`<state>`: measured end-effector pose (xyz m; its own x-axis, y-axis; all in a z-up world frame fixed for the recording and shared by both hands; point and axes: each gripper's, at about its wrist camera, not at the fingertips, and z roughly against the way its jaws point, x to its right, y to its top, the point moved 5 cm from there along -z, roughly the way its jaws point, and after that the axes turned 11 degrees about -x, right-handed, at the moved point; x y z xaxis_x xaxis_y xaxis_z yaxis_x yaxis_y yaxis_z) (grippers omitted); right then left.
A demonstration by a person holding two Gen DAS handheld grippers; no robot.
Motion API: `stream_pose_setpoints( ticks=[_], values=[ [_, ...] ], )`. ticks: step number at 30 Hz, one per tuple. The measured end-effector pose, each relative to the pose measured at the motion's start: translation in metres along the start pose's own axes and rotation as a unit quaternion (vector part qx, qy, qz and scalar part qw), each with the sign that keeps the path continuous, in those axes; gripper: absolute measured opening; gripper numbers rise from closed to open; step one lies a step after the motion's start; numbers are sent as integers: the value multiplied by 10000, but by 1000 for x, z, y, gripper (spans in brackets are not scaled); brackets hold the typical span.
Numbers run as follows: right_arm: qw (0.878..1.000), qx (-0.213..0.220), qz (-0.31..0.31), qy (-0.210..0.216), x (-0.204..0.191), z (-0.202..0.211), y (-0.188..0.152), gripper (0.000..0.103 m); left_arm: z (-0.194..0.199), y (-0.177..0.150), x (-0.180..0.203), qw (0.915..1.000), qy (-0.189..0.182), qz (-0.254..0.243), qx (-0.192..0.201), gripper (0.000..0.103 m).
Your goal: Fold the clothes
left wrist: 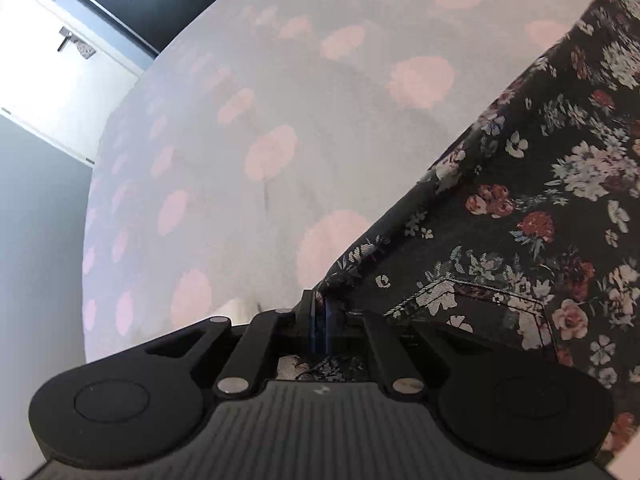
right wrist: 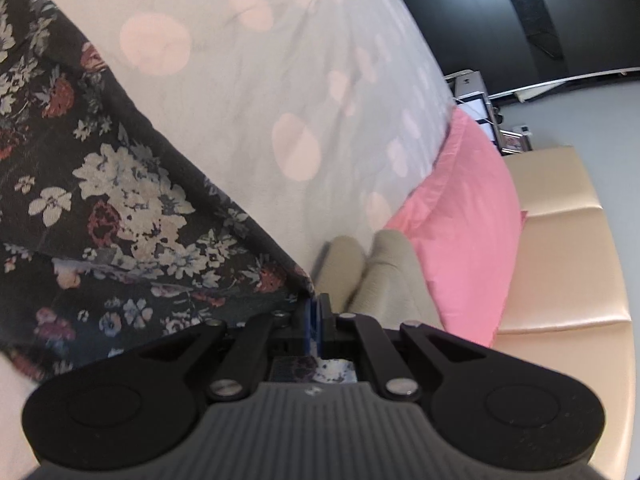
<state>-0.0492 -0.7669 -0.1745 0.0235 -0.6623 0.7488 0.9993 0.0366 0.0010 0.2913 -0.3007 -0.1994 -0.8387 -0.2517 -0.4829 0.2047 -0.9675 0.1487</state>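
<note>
My left gripper [left wrist: 320, 312] and right gripper [right wrist: 316, 312] are each clamped on a corner of the floral garment [left wrist: 540, 208]. Only the right view shows a pink pillow [right wrist: 460, 216] and beige headboard [right wrist: 568, 208] at right; the left shows a white door [left wrist: 60, 92] upper left. The garment hangs over a spotted sheet [left wrist: 280, 120].

You have a dark floral garment [left wrist: 520, 208] pinched at two corners. Its fabric is black-grey, printed with cream, rust-red and pale blue flowers. At your left gripper [left wrist: 322, 308] one corner is clamped between the closed jaws, and the cloth spreads away up and to the right of it, with a stitched seam line just right of the fingers. At your right gripper [right wrist: 316, 308] another corner [right wrist: 296, 280] is clamped, and the cloth fans out up and to the left of it.
</note>
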Motion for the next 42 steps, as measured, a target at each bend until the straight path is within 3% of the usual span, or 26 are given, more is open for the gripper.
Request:
stream_pose_setpoints(
  ticks=[5, 7, 9, 10, 11, 14, 19, 21, 23, 26, 30, 32, 35, 36, 38, 42],
  values=[
    [9999, -117, -77, 81, -14, -18, 9, 7, -15, -3, 5, 9999, 113, 28, 92, 10],
    [9993, -152, -286, 207, -12, -20, 8, 18, -9, -6, 3, 9996, 101, 178, 178, 13],
    [9974, -90, -573, 436, -3, -14, 3, 47, 4, -11, -6, 9985, 89, 423, 336, 28],
    [9957, -56, -746, 544, 5, -10, -1, 51, 12, -14, -11, 9974, 94, 560, 436, 35],
    [9932, -23, -951, 675, 13, -5, -6, 55, 21, -17, -16, 9961, 100, 697, 536, 49],
    [9768, 167, -1828, 1102, 47, 11, -30, 60, 45, -31, -27, 9918, 122, 1029, 743, 53],
    [9206, 255, -3419, 1867, 81, 19, -91, 55, 67, -67, -24, 9900, 43, 1271, 604, 53],
    [8968, 252, -3891, 2091, 81, 16, -113, 43, 69, -78, -15, 9905, -43, 1288, 473, 52],
    [8723, 236, -4303, 2313, 77, 13, -132, 40, 65, -89, -7, 9909, -136, 1298, 329, 52],
    [8509, 257, -4620, 2486, 65, 6, -146, 40, 55, -100, 5, 9914, -231, 1284, 95, 51],
    [8636, 503, -4512, 2194, 58, 3, -140, 40, 41, -111, 16, 9906, -227, 1347, -107, 51],
    [8617, 385, -4553, 2208, 59, -6, -136, 40, 35, -114, 17, 9883, -230, 1500, -163, 51],
    [8494, 57, -4738, 2323, 50, -22, -136, 44, 28, -117, 20, 9851, -269, 1683, -233, 48],
    [8449, -54, -4800, 2361, 47, -27, -137, 42, 26, -117, 21, 9843, -276, 1726, -257, 48],
    [8392, 91, -4894, 2367, 44, -28, -138, 27, 23, -115, 22, 9846, -254, 1700, -323, 48],
    [8449, 144, -4935, 2059, 56, -12, -143, 21, 20, -110, 20, 9859, -241, 1567, -526, 48]
  ],
)
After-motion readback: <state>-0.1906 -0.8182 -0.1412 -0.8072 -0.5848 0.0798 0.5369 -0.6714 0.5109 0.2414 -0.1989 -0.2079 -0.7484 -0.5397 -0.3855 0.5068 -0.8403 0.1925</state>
